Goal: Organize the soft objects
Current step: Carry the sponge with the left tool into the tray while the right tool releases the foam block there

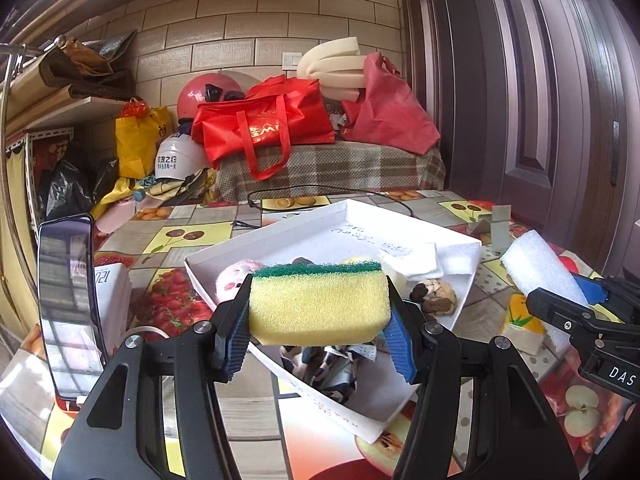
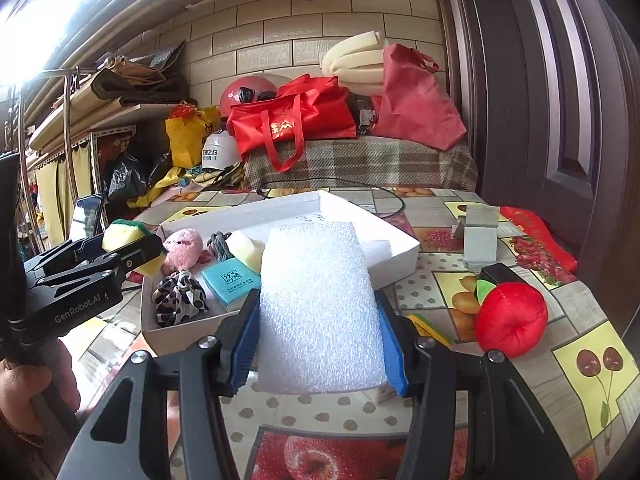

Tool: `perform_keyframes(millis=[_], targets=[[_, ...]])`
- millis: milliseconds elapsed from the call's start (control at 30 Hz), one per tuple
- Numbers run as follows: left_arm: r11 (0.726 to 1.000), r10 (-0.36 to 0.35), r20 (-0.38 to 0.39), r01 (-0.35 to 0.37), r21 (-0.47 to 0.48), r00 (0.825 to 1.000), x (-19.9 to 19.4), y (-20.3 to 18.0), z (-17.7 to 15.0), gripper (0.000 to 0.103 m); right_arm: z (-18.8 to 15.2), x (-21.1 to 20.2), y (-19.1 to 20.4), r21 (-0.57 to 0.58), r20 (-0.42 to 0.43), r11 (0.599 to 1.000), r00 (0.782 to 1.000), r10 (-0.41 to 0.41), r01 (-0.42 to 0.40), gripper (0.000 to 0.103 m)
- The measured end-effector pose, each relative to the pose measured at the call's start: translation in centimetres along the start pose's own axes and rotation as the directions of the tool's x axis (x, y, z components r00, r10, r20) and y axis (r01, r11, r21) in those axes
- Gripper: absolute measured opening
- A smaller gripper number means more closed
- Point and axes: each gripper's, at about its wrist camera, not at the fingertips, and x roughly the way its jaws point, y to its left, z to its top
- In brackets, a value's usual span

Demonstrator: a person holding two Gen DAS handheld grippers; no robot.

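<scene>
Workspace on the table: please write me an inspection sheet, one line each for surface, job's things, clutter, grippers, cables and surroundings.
Surface: table under a fruit-print cloth.
Job's things: white tray holds a pink plush, a leopard scrunchie, a teal packet and a pale sponge piece; a red plush apple lies on the cloth to the tray's right.
Clutter: phone standing upright, grey block.
Grippers: left gripper shut on the yellow sponge; right gripper shut on the white foam block.
Cables: black cable lies behind the tray.
Surroundings: red bags, helmets, brick wall, dark door.
</scene>
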Motion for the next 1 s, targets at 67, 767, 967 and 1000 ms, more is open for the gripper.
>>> perform_keyframes(millis=[67,767,967,1000], targets=[[1.000,0.018,-0.005,-0.018,0.001,1.000,0.8,0.4,0.2,0.058,0.3,0.7,0.4,0.000,-0.003,1.000,1.000,0.004,-0.004,0.054],[0.992,0.091,-0.055,-0.095,-0.080,0.994,6.5,3.5,2.1,0.058,3.5,8.2,3.4,0.025,-0.023,0.999,0.999,-0.032,0.033,0.054],[0.991,0.083,-0.064,-0.089,-0.099,0.994,8.4,3.8,2.8,0.058,4.5,10.9,3.3,0.046,-0.034,0.997,0.997,-0.065,0.066,0.054],[0.991,0.083,-0.063,-0.089,-0.097,0.995,8.8,3.7,2.9,0.058,4.8,11.4,3.3,0.044,-0.036,0.997,0.997,-0.069,0.071,0.054]])
